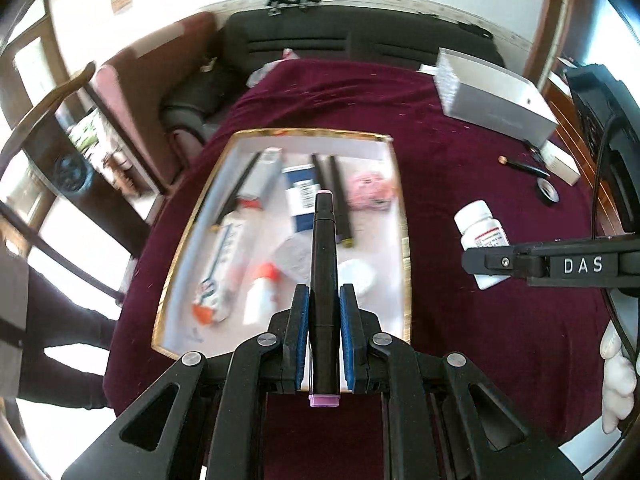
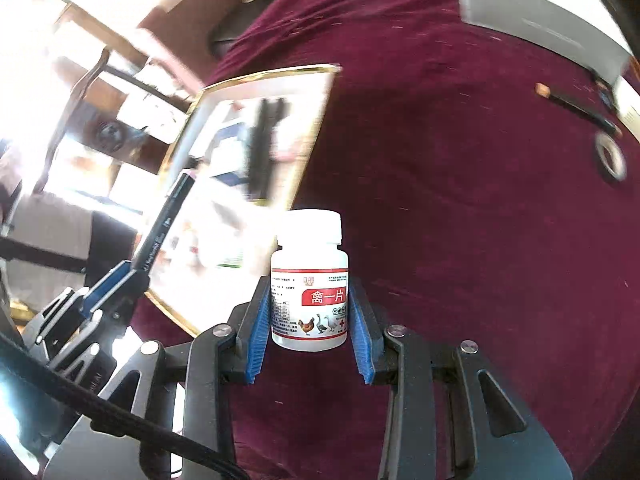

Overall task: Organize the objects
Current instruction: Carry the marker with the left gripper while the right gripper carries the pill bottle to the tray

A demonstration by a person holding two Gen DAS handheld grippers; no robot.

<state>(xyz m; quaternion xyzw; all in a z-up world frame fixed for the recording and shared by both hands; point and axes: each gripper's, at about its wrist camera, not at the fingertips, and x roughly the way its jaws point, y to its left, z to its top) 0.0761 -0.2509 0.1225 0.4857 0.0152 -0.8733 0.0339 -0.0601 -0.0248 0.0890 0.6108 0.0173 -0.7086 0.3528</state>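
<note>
**Maroon cloth, two loaded grippers**

Velvety maroon cloth (image 1: 460, 160) covers the table. Left gripper (image 1: 324, 300) is clamped narrow on a slim black marker (image 1: 323, 264) with lilac end caps, its ribbed blue pads on the barrel; beyond its tips lies a white gold-rimmed tray (image 1: 192, 216) of blurred items. Right gripper (image 2: 308, 312) grips a round white pill bottle (image 2: 309, 280), glossy red label, by its sides. Ahead to its right lie a tape ring (image 2: 610, 158) and a grey box (image 2: 536, 20).
</note>
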